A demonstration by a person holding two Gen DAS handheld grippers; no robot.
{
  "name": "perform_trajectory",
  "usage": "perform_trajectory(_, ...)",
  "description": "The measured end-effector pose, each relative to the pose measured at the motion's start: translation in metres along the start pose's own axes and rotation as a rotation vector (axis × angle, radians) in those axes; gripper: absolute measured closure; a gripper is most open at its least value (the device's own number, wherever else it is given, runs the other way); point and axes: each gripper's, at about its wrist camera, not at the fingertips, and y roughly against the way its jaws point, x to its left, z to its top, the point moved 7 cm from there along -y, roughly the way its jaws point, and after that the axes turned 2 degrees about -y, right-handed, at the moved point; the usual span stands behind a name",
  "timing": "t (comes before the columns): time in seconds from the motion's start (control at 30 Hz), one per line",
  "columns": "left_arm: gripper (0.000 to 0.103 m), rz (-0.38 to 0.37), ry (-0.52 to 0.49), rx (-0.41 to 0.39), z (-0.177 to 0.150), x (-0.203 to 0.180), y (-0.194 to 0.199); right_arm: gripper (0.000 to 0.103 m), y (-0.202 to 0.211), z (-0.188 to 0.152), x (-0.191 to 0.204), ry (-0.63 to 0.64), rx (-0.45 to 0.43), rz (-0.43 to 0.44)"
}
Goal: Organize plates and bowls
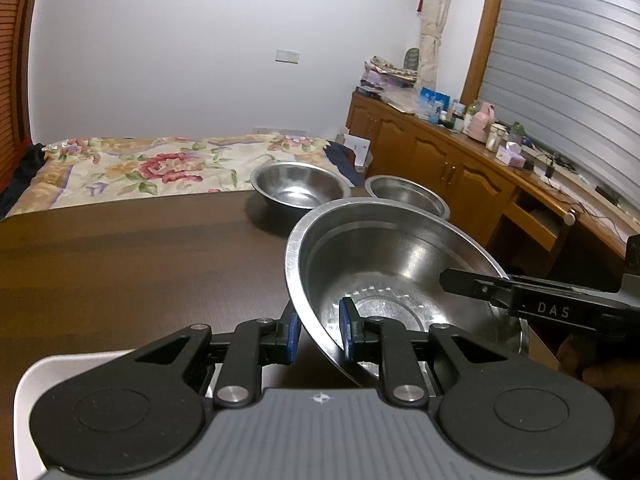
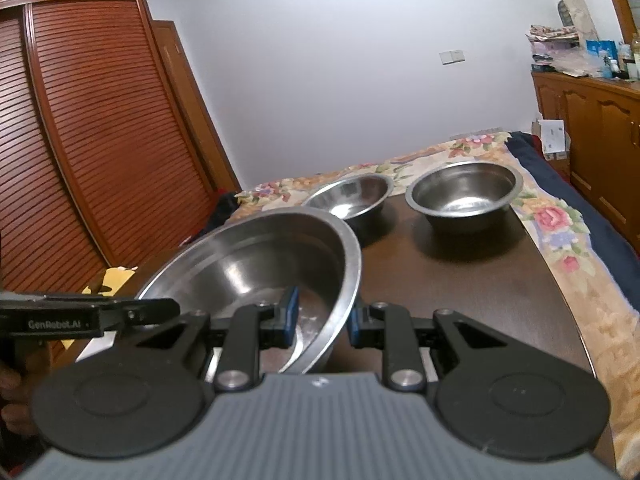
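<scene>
A large steel bowl (image 1: 400, 264) (image 2: 256, 260) is held tilted over the near end of the dark wooden table (image 1: 120, 260) (image 2: 460, 300). My left gripper (image 1: 320, 332) is shut on its near-left rim, one blue pad outside and one inside. My right gripper (image 2: 324, 320) is shut on the opposite rim, and its black fingers (image 1: 460, 282) show at the far right of the left wrist view. The left gripper's fingers (image 2: 152, 310) enter the right wrist view from the left. Two smaller steel bowls (image 1: 300, 188) (image 1: 404, 194) stand upright and apart at the table's far end (image 2: 352, 196) (image 2: 464, 192).
A bed with a floral quilt (image 1: 140, 168) lies past the table's far edge. A cluttered wooden sideboard (image 1: 440, 160) runs along the right, and a slatted wardrobe (image 2: 80, 140) stands on the left. A pale flat object (image 1: 28, 392) lies under my left gripper.
</scene>
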Motion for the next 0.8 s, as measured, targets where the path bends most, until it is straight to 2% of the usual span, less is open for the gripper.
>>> perform_trajectory(0.4, 0.08, -0.016, -0.013, 0.009, -0.017, -0.01, 0.019, 0.077, 0.018, -0.01, 0.0, -0.024, -0.012, -0.004)
perform_trajectory(0.8, 0.08, -0.017, -0.007, 0.062, -0.042, -0.008, 0.012, 0.077, 0.012, -0.035, -0.008, -0.046, 0.035, -0.017)
